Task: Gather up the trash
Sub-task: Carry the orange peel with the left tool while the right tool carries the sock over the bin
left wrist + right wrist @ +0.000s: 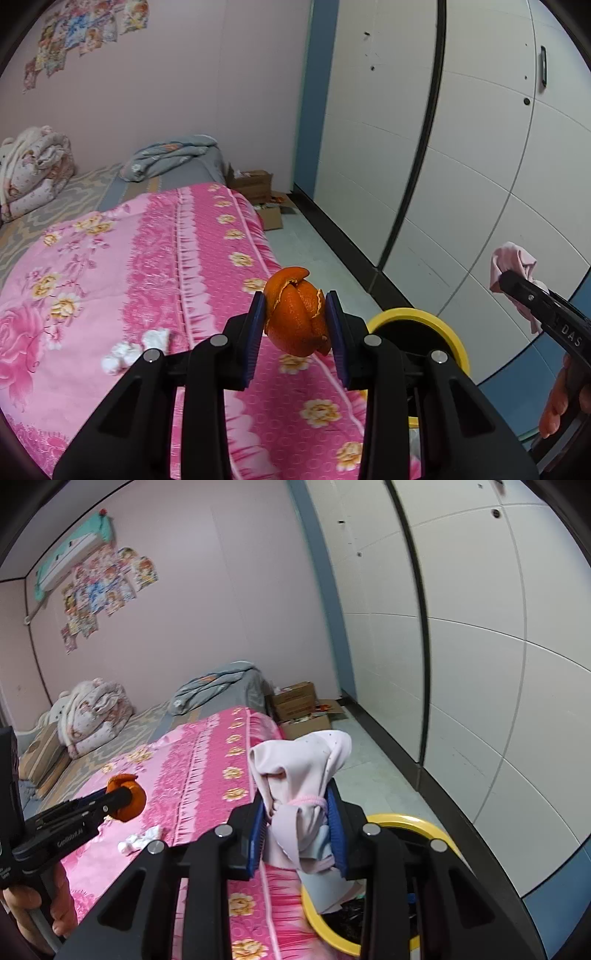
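My left gripper (295, 325) is shut on an orange peel (295, 314) and holds it in the air above the bed's right edge; it also shows in the right wrist view (127, 799). My right gripper (297, 830) is shut on a crumpled pale pink cloth (299, 775), held above a yellow-rimmed bin (413, 821) with a black liner beside the bed. The bin also shows in the left wrist view (417, 315), just right of my left gripper. The cloth in my right gripper shows there too (513, 264). Crumpled white tissues (136, 349) lie on the pink floral bedspread (110, 277).
Folded quilts (33, 166) and a grey blanket (173, 155) lie at the head of the bed. Cardboard boxes (255, 184) stand on the floor by the far wall. A white panelled wall (461, 147) runs along the right, with a narrow floor strip between it and the bed.
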The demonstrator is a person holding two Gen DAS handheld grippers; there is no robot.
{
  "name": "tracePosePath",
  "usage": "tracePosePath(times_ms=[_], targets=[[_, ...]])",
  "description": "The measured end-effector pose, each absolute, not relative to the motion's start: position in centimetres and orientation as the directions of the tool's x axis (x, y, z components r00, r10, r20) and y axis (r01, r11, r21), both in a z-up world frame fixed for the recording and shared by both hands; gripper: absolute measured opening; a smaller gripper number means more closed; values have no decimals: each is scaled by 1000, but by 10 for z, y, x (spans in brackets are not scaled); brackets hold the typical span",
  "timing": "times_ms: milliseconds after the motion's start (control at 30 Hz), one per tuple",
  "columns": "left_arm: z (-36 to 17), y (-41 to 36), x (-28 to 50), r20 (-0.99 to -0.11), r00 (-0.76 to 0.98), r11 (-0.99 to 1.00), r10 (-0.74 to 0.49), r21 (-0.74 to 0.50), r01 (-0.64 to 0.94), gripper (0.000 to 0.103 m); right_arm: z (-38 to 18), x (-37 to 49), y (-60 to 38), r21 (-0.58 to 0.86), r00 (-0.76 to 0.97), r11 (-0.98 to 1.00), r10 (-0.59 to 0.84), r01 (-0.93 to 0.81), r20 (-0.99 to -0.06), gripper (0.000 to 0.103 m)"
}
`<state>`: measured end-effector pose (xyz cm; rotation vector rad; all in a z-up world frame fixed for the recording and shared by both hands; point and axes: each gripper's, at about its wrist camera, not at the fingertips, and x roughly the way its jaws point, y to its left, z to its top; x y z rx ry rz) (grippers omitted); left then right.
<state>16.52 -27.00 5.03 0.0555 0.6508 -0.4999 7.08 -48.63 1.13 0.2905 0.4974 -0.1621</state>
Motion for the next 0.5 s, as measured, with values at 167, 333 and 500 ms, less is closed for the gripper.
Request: tracePosePath(times_ms=[167,333,500], targets=[[44,-298,164,-610,667,874,-427,-90,477,31,7,73,-509,235,855,935,-116,266,-505,28],[34,-324,170,-630,638,859,-443,-94,504,31,0,74,-525,234,844,925,-141,298,-517,28],[21,-347,171,-636,599,825,-487,-109,555,31,-11,78,-539,238,828,913,-159,330,-537,28]])
